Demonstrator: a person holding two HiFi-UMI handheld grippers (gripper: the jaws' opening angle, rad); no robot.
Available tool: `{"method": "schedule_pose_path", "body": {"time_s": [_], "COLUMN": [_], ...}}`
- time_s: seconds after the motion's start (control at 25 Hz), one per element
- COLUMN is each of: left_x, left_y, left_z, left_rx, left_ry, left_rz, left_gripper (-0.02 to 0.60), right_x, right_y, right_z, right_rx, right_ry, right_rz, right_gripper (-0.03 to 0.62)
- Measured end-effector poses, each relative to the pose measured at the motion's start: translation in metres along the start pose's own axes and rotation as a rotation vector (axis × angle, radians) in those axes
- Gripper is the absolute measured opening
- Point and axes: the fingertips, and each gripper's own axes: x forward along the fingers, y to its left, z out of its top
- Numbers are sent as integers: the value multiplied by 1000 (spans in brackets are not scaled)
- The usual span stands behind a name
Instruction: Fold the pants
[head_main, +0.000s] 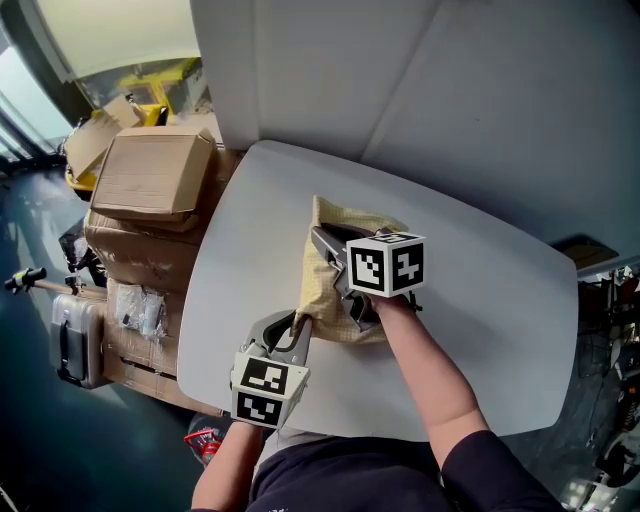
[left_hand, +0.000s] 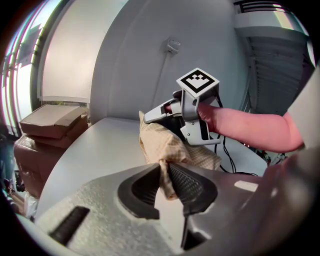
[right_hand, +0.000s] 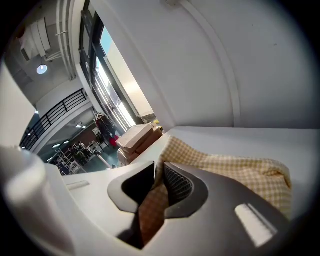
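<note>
At the centre of the head view, one pale grey table (head_main: 480, 330) with rounded corners carries one garment: the pants (head_main: 335, 270), a yellow-and-white checked cloth gathered into a loose heap near the table's middle. Two grippers work on it, one in each of the person's hands, and each bears one cube with black-and-white square markers.

The left gripper (head_main: 298, 322) comes in from the lower left of the frame and meets the heap's lower left edge. In the left gripper view its two jaws stand close together on a thin pinched fold of the pants (left_hand: 165, 142), with the left gripper (left_hand: 164, 172) clamping that fold between its ribbed pads.

The right gripper (head_main: 322, 238) reaches over the heap from the lower right, its tip at the cloth's upper left part. In the right gripper view the right gripper (right_hand: 159, 172) likewise has its jaws nearly together on a strip of the pants (right_hand: 240, 170), which runs between the pads and spreads away to the right across the table. The left gripper view also shows the right gripper (left_hand: 150, 116) above the heap.

Off the table's left edge, in the upper left of the head view, cardboard boxes (head_main: 150, 175) are stacked, at least two, with one grey case (head_main: 75, 340) standing on the floor below them.
</note>
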Motion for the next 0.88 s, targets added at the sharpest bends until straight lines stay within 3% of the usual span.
{"method": "schedule_pose_path", "body": {"time_s": [0.28,0.4,0.6,0.88], "left_x": [4,6,10,-10], "left_y": [5,7,14,21], "left_z": [-7,-9,-13,-9], "left_rx": [-31,-31,-28,0], "left_ry": [17,29,53,23], "left_rz": [-27,-33,-3,66], "left_gripper": [64,64,80,107], "right_x": [4,8,8,-37], "right_y": [6,13,25,35], "right_z": [-6,-12,-15,-3], "right_rx": [-82,-116,-174,-212], "right_ry": [-10,-12,-29,-126], "right_rz": [-42,-24,17,34], "right_gripper": [80,172,239,202]}}
